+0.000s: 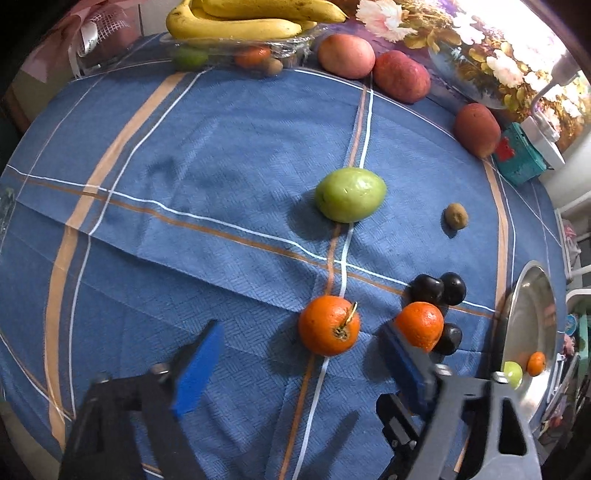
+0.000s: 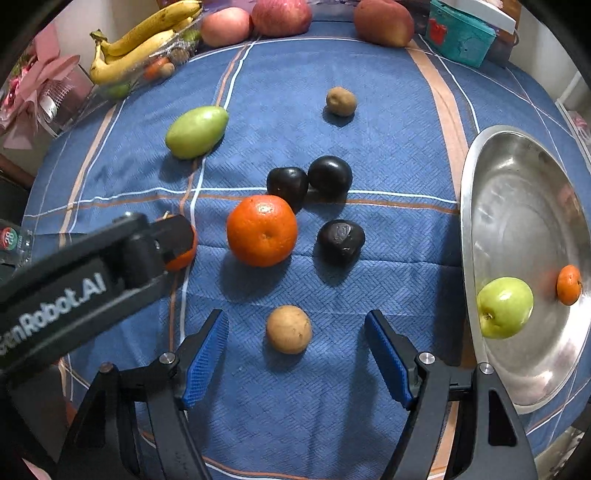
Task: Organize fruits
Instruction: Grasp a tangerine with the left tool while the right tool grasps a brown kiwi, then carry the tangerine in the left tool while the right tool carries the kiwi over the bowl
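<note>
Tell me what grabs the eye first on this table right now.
Two bright oranges sit mid-cloth beside three dark plums, with a large green mango farther back. At the right edge a shiny steel bowl already holds a green apple and a small orange.

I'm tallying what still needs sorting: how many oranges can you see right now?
3. One with a stem between the left gripper's fingers, one mid-cloth beside the dark fruits, and a small one in the steel bowl. Others may hide under the bananas.
</note>
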Demonstrator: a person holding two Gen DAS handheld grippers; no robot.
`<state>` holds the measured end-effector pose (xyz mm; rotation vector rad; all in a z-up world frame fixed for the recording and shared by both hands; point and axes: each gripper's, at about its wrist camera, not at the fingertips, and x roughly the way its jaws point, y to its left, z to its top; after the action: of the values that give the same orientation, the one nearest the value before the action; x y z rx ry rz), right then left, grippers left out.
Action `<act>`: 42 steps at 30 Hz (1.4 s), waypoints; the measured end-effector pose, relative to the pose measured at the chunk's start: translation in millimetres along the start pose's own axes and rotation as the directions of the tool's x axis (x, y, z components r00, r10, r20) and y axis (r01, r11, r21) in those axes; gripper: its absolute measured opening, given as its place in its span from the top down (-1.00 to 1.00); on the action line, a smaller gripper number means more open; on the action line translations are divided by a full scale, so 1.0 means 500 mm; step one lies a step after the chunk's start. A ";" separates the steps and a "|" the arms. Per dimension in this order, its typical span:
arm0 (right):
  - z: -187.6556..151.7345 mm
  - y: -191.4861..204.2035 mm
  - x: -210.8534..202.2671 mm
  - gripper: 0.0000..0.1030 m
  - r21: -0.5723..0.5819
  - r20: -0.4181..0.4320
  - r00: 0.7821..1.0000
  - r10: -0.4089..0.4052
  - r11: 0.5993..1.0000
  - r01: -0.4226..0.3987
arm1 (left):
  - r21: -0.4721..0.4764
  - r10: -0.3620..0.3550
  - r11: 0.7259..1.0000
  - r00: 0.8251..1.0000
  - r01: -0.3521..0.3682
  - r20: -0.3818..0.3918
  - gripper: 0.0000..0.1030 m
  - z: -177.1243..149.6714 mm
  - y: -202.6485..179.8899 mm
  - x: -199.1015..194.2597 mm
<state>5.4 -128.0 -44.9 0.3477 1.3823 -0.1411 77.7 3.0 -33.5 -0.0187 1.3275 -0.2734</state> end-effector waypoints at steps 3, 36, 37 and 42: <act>0.000 0.008 -0.003 -0.14 -0.009 -0.005 1.000 0.017 1.000 -0.017 | -0.019 -0.035 0.999 0.999 0.035 -0.016 -0.26 0.002 -0.003 0.002; 0.026 0.000 -0.112 0.50 -0.010 0.150 0.985 0.085 0.996 -0.085 | -0.090 -0.195 0.975 0.976 0.204 0.102 0.40 0.024 0.029 -0.088; 0.026 0.000 -0.111 0.50 -0.008 0.149 0.985 0.084 0.996 -0.084 | -0.088 -0.196 0.975 0.975 0.205 0.105 0.40 0.024 0.028 -0.090; 0.023 -0.010 -0.099 0.50 0.009 0.145 0.986 0.076 0.997 -0.078 | -0.078 -0.210 0.972 0.970 0.220 0.120 0.40 0.024 0.023 -0.102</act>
<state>5.3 -141.6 4.5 0.3952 1.2228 -0.1101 80.3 23.1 16.3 -0.2531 1.2272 -0.3906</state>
